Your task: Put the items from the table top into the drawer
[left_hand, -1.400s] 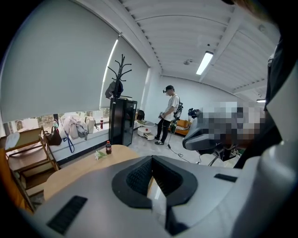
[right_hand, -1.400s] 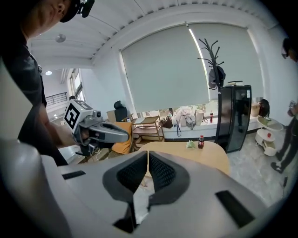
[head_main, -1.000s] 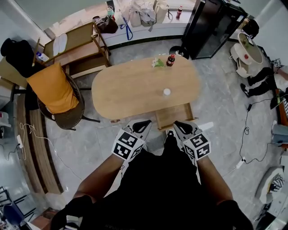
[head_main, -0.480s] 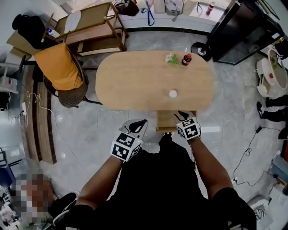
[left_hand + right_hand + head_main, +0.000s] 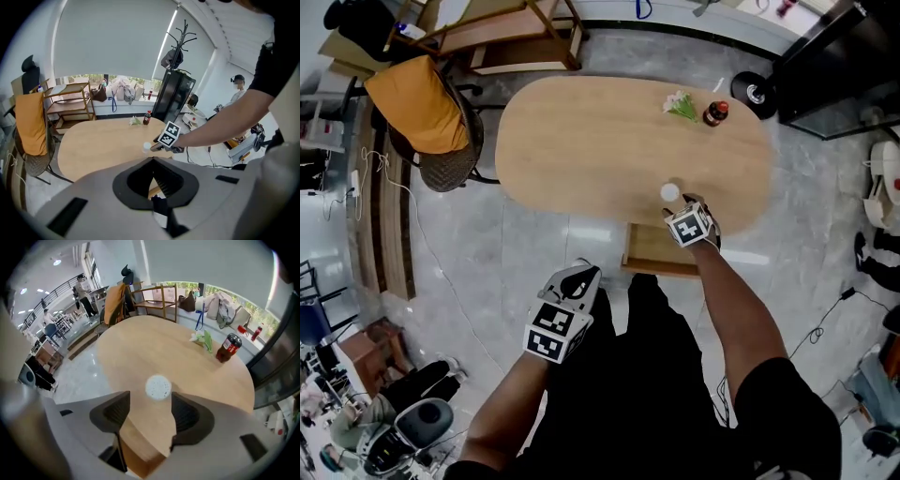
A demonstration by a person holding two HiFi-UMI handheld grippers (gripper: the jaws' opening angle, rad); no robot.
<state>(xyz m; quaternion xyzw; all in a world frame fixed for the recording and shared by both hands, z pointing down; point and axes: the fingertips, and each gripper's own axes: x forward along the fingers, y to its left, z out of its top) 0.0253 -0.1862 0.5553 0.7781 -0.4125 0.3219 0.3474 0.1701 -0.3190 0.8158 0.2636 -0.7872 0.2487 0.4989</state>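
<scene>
Open jaws at the white cap (image 5: 158, 386)
On my right gripper (image 5: 682, 208) the jaws, just opening wide, are gripping nothing; the cap is sitting just beyond their tips near the counter (image 5: 581, 141) edge, by the open drawer (image 5: 652, 251). My left gripper (image 5: 152, 161) jaws are resting closed, empty.

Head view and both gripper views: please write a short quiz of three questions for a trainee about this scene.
1. True or false: the right gripper has its fingers shut on the white round item.
2. The drawer under the table is: A shut, B pulled open, C lying on the floor.
3. How many items stand on the table top?
Key: 1 false: the fingers stand apart and have just been opening, with the item just ahead, ungripped. 2 B. 3 three: white round item, bottle, green sprig.
</scene>
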